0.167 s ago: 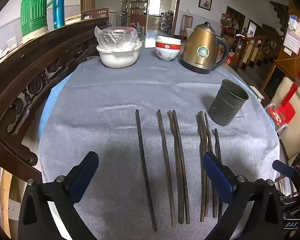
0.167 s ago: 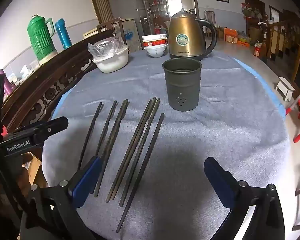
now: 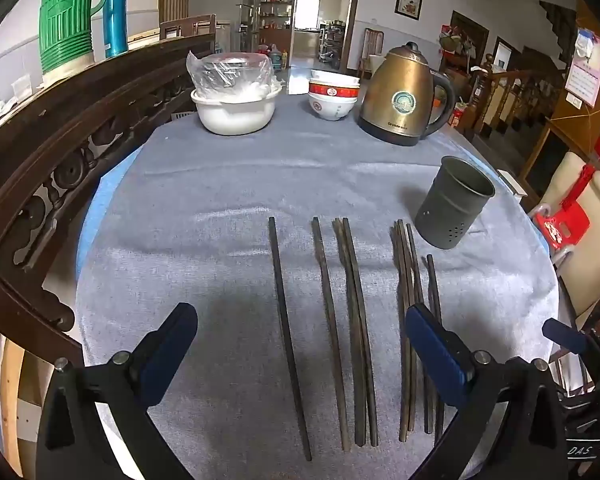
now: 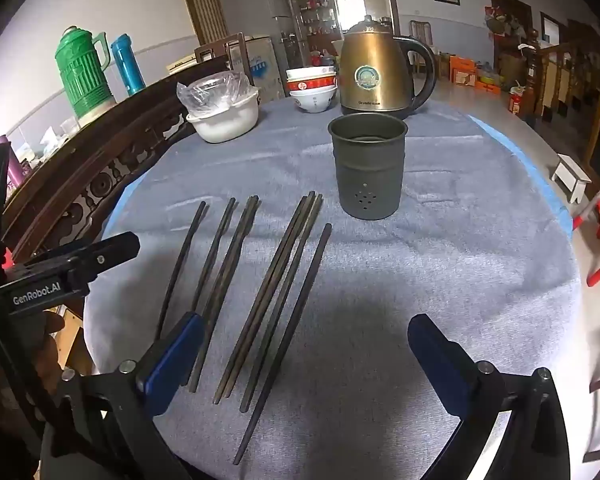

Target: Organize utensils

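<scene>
Several dark chopsticks (image 3: 352,320) lie side by side on the grey cloth; they also show in the right wrist view (image 4: 268,292). An empty grey metal holder cup (image 3: 452,204) stands upright to their right, and the right wrist view shows it too (image 4: 367,166). My left gripper (image 3: 300,344) is open and empty, low over the near ends of the left chopsticks. My right gripper (image 4: 306,354) is open and empty, over the right chopsticks' near ends, with the cup ahead.
A gold kettle (image 3: 404,100), stacked bowls (image 3: 334,96) and a white tub with a plastic bag (image 3: 236,100) stand at the table's far side. A carved wooden rail (image 3: 60,152) runs along the left. The table edge (image 4: 540,184) curves at the right.
</scene>
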### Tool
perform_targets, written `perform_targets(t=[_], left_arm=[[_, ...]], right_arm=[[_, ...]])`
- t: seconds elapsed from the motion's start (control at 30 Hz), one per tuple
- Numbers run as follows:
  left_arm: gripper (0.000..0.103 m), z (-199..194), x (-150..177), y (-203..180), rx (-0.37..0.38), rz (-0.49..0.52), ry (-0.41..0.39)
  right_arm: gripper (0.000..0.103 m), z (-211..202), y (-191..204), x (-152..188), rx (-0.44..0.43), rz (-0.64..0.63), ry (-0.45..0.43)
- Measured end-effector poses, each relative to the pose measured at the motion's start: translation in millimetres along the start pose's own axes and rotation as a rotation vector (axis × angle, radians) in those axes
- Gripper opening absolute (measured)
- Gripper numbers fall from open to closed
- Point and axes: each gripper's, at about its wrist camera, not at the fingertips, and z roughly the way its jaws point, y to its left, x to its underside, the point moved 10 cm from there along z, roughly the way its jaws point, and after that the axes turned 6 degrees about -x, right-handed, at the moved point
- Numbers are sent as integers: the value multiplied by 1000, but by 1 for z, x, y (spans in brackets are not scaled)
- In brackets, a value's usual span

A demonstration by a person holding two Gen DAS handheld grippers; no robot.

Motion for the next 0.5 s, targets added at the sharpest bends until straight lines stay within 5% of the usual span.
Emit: perform_targets(t=[0.5], left_arm=[[103, -3, -4, 1, -3, -6, 0]], right_arm=[[103, 0, 3, 4, 10, -2, -4]])
